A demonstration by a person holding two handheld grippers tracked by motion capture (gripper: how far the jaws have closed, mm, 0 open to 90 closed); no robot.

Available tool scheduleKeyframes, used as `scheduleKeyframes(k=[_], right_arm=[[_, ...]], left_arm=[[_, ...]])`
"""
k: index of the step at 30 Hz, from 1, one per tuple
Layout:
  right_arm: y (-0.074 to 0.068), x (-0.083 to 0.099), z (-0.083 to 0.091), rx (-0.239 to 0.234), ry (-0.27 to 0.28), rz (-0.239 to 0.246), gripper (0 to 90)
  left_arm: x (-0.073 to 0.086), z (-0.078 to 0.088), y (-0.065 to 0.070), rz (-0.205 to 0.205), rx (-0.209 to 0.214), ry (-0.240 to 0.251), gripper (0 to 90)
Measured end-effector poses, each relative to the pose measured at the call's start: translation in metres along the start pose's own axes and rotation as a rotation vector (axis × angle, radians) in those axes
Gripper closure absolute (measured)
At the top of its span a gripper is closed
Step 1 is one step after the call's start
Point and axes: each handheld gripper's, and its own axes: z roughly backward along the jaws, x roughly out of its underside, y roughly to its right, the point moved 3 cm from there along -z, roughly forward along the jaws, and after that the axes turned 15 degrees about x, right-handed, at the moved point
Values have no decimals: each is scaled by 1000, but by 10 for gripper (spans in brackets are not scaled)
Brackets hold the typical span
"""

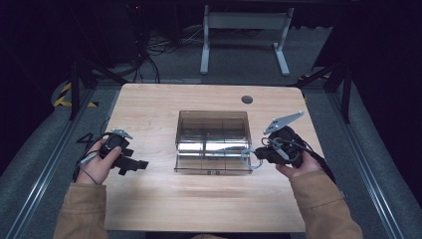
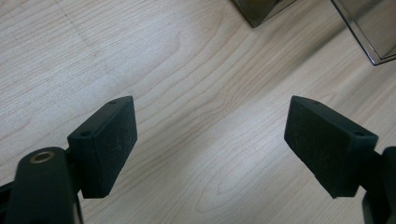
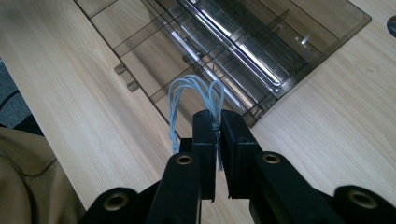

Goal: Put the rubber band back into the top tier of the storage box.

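Pinching a looped cord (image 3: 196, 95), right hand-held gripper (image 3: 218, 125) nears organizer box (image 1: 213, 130); left hand-held gripper (image 2: 210, 140) released.

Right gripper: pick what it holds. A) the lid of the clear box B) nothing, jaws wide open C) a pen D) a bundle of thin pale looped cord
D: in the right gripper view the right gripper has its jaws closed on a bundle of thin pale cord, whose loops stick out past the tips over the edge of the clear box.
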Motion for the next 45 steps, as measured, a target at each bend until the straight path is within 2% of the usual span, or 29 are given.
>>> scheduleKeyframes(k=[20,34,45], right_arm=[[-15,-44,-18,-30,19,74,850],[-26,-64,-32,-55,25,105,850],[-33,-77,-43,-70,28,110,850]], left_arm=[[1,2,-1,3,3,9,180],[1,3,-1,2,3,11,180],[1,5,0,1,5,18,180]])
